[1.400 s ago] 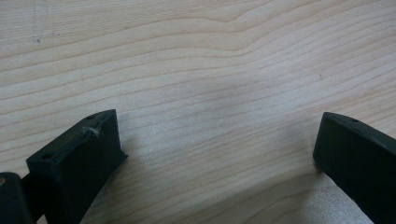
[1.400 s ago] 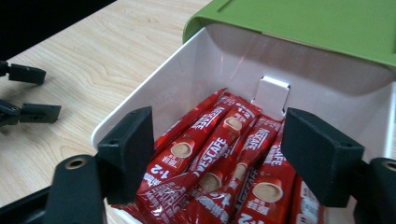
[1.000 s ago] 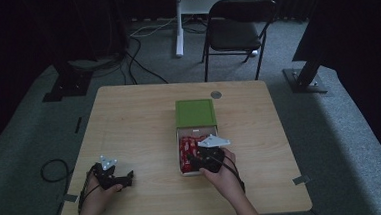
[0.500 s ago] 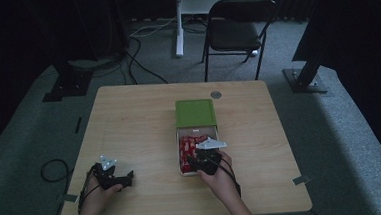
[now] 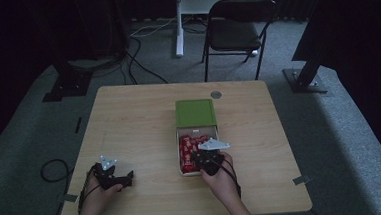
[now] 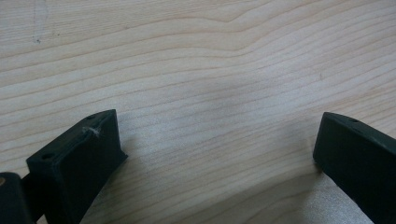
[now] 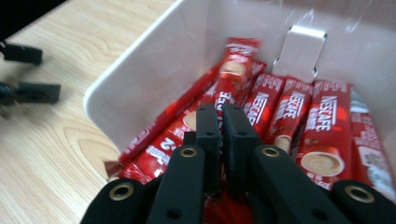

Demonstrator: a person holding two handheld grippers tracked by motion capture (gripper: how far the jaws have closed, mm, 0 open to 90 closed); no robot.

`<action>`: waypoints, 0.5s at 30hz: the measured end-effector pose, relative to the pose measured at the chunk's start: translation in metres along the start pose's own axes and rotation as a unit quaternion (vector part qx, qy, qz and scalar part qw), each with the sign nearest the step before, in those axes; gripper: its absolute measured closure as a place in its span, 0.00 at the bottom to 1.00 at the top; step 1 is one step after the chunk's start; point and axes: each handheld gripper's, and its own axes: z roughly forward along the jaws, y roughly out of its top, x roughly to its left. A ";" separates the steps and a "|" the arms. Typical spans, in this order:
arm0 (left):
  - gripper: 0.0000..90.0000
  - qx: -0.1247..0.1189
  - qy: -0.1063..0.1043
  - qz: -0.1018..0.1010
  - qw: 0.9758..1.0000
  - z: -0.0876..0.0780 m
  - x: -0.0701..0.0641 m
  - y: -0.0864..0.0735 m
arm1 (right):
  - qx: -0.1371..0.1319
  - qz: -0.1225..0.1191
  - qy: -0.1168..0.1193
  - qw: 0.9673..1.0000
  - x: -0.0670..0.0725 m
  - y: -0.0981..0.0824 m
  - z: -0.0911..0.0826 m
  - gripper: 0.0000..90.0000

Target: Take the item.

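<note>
Where the white box (image 7: pixel 140 79) lies open on the desk (image 5: pixel 129 121), red coffee sachets (image 7: pixel 322 126) are packed side by side along its floor, their long axes running the length of the box, away from the person toward the green lid (image 5: pixel 195 112). In the right gripper view the printed names read up the sachets, so their top ends point to the far wall of the box, where a small white card tab (image 7: pixel 301 49) stands. One sachet (image 7: pixel 233 79) lies slanted across its neighbours, rising toward the far left corner.

The right hand-held gripper (image 7: pixel 222 126) dips into the near end of the box with its jaws pressed almost together (they have just been closing); they sit right over the slanted sachet, but whether its edge is pinched between the pads I cannot tell. In the high view the same right hand-held gripper (image 5: pixel 209 159) sits over the near half of the box, with the person's hand behind it.

Beyond the box, the lid lies flat on the desk, touching the far end of the box, and a small grey disc (image 5: pixel 216 94) rests near the desk's far edge.

Well apart, at the near left corner, the left hand-held gripper (image 5: pixel 113 176) rests low over bare wood, its jaws spread wide with nothing between them.
</note>
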 end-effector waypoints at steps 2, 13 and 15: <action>0.02 0.000 0.000 0.000 1.000 0.000 0.000 0.000 | -0.004 0.005 0.002 1.000 0.000 0.001 -0.002 0.96; 0.02 0.000 0.000 0.000 1.000 0.000 0.000 0.000 | -0.019 0.011 0.009 1.000 -0.004 0.006 -0.017 0.97; 0.02 0.000 0.000 0.000 1.000 0.000 0.000 0.000 | -0.019 0.011 0.013 1.000 -0.004 0.006 -0.020 0.97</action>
